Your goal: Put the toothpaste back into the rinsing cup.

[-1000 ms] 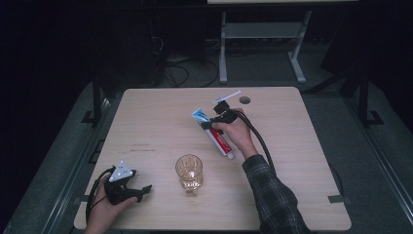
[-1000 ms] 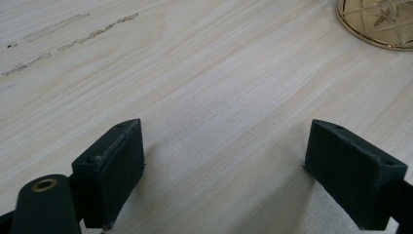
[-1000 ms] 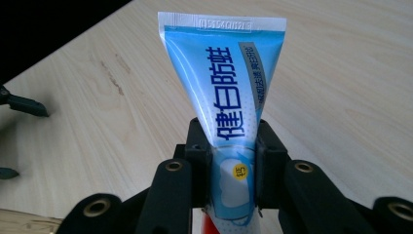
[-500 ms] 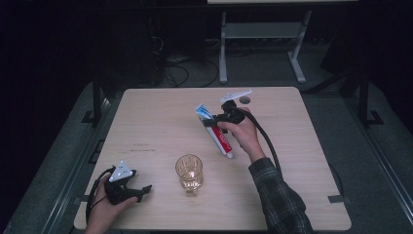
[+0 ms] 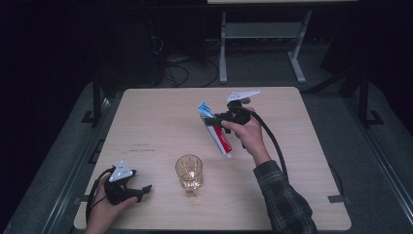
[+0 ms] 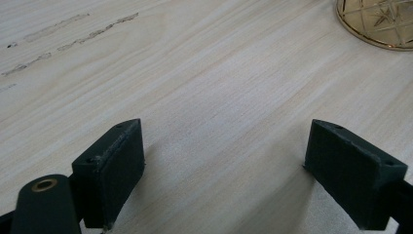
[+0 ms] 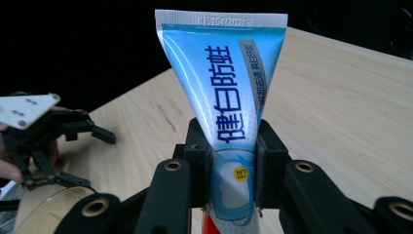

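Note:
A blue, white and red toothpaste tube hangs above the table's middle, crimped end up and cap end down. My right gripper is shut on it; in the right gripper view both pads squeeze the toothpaste tube at its middle. An amber glass cup stands upright near the front of the wooden table, below and left of the tube. My left gripper rests at the front left corner, open, with bare wood between its fingers. The glass cup's base lies ahead of it, to the right.
A round hole sits in the tabletop behind my right hand. The left gripper and the cup's rim appear at the left of the right gripper view. A metal stand and cables lie on the dark floor beyond the table.
My right gripper has lifted the toothpaste tube off the table and tipped it more upright, drifting slightly toward the back. The left gripper and the cup have stayed put.

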### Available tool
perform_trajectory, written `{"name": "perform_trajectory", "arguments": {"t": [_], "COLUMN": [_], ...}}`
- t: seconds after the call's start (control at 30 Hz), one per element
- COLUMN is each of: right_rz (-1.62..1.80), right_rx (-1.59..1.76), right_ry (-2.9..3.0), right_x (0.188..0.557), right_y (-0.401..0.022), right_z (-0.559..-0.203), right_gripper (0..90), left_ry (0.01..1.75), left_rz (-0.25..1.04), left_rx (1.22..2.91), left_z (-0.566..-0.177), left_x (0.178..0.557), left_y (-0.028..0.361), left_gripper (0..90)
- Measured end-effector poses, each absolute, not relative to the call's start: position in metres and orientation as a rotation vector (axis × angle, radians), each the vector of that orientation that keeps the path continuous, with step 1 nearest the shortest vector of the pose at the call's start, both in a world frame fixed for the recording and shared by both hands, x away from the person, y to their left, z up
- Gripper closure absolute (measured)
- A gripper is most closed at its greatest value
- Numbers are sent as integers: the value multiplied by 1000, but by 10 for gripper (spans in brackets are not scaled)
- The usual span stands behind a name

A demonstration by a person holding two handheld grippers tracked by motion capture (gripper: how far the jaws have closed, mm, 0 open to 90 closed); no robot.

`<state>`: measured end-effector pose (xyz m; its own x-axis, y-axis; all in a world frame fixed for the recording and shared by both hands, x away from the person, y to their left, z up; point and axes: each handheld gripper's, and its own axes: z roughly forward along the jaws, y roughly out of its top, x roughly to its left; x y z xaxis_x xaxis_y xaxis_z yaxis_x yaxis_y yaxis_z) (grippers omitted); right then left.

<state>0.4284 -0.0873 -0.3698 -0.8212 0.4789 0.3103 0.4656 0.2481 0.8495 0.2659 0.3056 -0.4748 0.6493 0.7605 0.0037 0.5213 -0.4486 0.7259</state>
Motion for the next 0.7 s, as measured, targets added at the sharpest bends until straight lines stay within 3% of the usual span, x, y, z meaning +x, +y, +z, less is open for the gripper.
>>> {"name": "perform_trajectory", "arguments": {"t": [0.7], "right_rz": [1830], "right_rx": [795], "right_ry": [2418], "right_x": [395], "right_y": [-99], "right_z": [-347], "right_gripper": [724], "left_ry": [989], "left_rz": [432], "left_rx": [2154], "left_z": [-475], "left_x": [266], "left_y": [306], "left_gripper": [135]}}
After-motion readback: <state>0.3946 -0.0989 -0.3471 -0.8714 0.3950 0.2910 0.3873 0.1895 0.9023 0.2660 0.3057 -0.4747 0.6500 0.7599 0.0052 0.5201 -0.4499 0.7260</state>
